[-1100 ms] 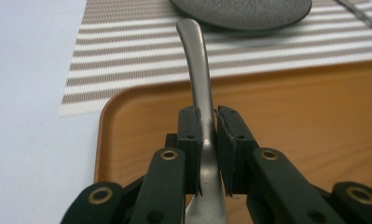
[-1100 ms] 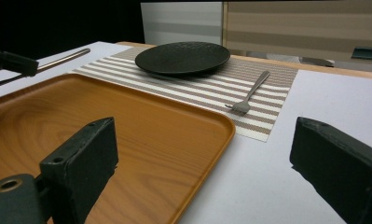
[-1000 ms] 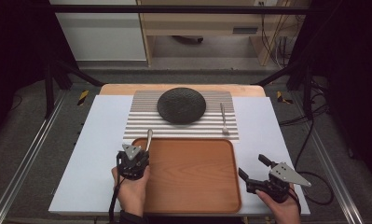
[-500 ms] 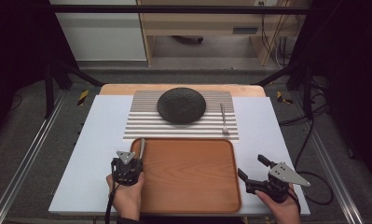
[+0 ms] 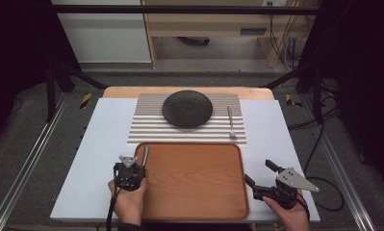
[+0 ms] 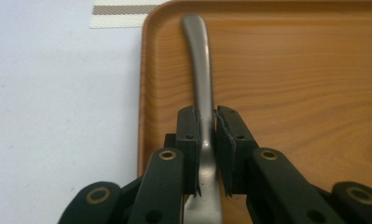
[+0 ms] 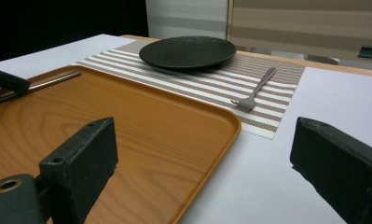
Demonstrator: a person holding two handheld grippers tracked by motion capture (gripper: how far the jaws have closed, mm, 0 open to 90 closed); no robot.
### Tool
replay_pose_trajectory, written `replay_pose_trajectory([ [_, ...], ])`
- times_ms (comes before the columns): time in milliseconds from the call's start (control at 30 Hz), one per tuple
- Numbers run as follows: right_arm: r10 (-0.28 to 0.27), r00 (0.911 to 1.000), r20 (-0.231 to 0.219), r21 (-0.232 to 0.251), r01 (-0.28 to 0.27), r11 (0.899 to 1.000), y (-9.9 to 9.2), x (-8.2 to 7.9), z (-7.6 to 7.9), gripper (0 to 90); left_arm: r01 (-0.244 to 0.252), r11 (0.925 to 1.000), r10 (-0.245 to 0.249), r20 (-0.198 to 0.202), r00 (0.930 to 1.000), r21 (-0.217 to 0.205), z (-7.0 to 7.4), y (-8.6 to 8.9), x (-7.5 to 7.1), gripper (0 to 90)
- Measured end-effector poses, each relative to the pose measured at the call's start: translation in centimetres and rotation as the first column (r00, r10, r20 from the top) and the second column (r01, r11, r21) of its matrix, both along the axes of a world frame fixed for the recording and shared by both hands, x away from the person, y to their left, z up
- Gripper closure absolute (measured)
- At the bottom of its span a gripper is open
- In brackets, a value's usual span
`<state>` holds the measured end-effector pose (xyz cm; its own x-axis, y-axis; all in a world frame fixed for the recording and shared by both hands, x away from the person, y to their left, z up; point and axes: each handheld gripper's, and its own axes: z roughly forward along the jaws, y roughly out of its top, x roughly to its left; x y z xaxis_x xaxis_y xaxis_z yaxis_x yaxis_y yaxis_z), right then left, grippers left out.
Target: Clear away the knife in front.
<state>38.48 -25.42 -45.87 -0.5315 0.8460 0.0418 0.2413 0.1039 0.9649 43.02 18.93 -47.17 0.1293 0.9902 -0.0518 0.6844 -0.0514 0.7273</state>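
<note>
over the tray's [image 6: 286, 70] left edge, knife [image 6: 200, 70] points away lengthwise.

The high view looks forward and down from above the near edge of the rectangular orange-brown wooden tray [image 5: 194, 183]. The left gripper view sits close over the tray's left rim [image 6: 144, 93]. The right gripper view looks low across the tray [image 7: 127, 130] towards the round black plate [image 7: 188, 52], which the high view shares [image 5: 187, 108].

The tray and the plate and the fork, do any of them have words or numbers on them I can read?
No words or numbers to read on any of them.
The tray shows plain wood grain.
The plate is plain dark.
The fork is too small to show any stamp.
</note>
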Motion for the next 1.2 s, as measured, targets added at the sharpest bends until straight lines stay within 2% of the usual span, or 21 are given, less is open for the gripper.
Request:
replay_pose_trajectory([
  [33,0.0,1.0,0.0,-0.001,0.0,1.0,0.0,0.0,0.0,7.4,0.001,1.0,-0.001,0.002,1.0,-0.002,0.1,0.0,0.0,73.4],
  [67,0.0,1.0,0.0,-0.001,0.0,1.0,0.0,0.0,0.0,7.3,-0.005,0.9999,0.005,0.015,0.9999,-0.016,0.2,0.1,-0.1,63.4],
  [133,-0.001,1.0,0.003,-0.005,0.001,1.0,-0.1,0.0,0.0,7.3,0.011,0.9994,-0.009,0.059,0.9982,-0.034,0.9,0.3,-0.4,60.6],
  [233,-0.007,1.0,-0.002,-0.013,0.007,1.0,-0.1,0.1,-0.2,7.2,0.036,0.9991,-0.033,0.137,0.9901,-0.023,2.1,1.1,-0.5,52.5],
  [300,-0.01,0.9999,-0.01,-0.02,0.01,1.0,-0.1,0.2,-0.3,7.2,0.054,0.9982,-0.047,0.199,0.9789,-0.029,2.9,1.9,-0.4,47.1],
  [367,-0.014,0.9995,-0.028,-0.019,0.014,1.0,-0.1,0.3,-0.5,7.1,0.083,0.9965,-0.079,0.241,0.9672,-0.007,3.4,2.6,0.1,42.0],
  [433,-0.028,0.9986,-0.044,-0.027,0.027,0.999,-0.1,0.5,-0.7,7.1,0.105,0.9945,-0.098,0.275,0.9564,-0.008,3.6,3.5,0.7,36.7],
  [500,-0.047,0.9971,-0.06,-0.022,0.046,0.999,-0.2,0.7,-0.8,7.1,0.129,0.9916,-0.124,0.286,0.9502,0.002,3.6,4.4,1.5,32.7],
  [600,-0.088,0.9935,-0.072,-0.015,0.087,0.996,-0.2,0.9,-0.8,7.2,0.174,0.9845,-0.171,0.313,0.9344,0.016,3.4,5.6,2.2,27.7],
  [667,-0.114,0.9907,-0.075,-0.019,0.113,0.993,-0.1,1.1,-0.7,7.3,0.186,0.9822,-0.184,0.327,0.9271,0.025,3.1,6.0,2.3,20.9],
  [767,-0.147,0.9858,-0.082,-0.021,0.146,0.989,-0.1,1.5,-0.5,7.4,0.204,0.9783,-0.203,0.363,0.9095,0.035,2.9,6.2,2.2,15.5],
  [833,-0.162,0.9829,-0.088,-0.035,0.159,0.987,0.1,1.9,-0.2,7.5,0.208,0.9773,-0.207,0.4,0.8927,0.043,2.9,6.3,2.0,14.1],
  [867,-0.168,0.9822,-0.083,-0.048,0.165,0.985,0.2,2.1,0.0,7.6,0.204,0.9778,-0.205,0.413,0.8874,0.048,3.0,6.4,1.9,14.1],
  [900,-0.176,0.9807,-0.085,-0.049,0.172,0.984,0.4,2.3,0.2,7.7,0.214,0.9765,-0.207,0.42,0.8839,0.031,3.0,6.4,1.8,13.7],
  [1000,-0.186,0.9787,-0.086,-0.042,0.183,0.982,0.9,3.1,1.0,7.9,0.244,0.9695,-0.228,0.432,0.8728,0.017,2.4,6.2,1.4,9.6],
  [1067,-0.174,0.9813,-0.082,-0.056,0.17,0.984,1.5,3.8,1.5,7.9,0.261,0.9651,-0.228,0.439,0.8691,-0.016,2.1,6.2,1.1,8.7],
  [1100,-0.167,0.9826,-0.08,-0.06,0.163,0.985,1.8,4.2,1.8,7.9,0.265,0.9635,-0.221,0.451,0.865,-0.037,2.0,6.2,0.9,7.6],
  [1133,-0.162,0.9842,-0.073,-0.067,0.157,0.985,2.1,4.6,2.1,7.9,0.271,0.9618,-0.226,0.459,0.8595,-0.035,2.1,6.2,0.8,6.1],
  [1200,-0.15,0.9864,-0.066,-0.077,0.145,0.986,2.6,5.2,2.6,7.8,0.282,0.9594,-0.247,0.472,0.8461,-0.004,2.3,6.1,0.6,5.3],
])
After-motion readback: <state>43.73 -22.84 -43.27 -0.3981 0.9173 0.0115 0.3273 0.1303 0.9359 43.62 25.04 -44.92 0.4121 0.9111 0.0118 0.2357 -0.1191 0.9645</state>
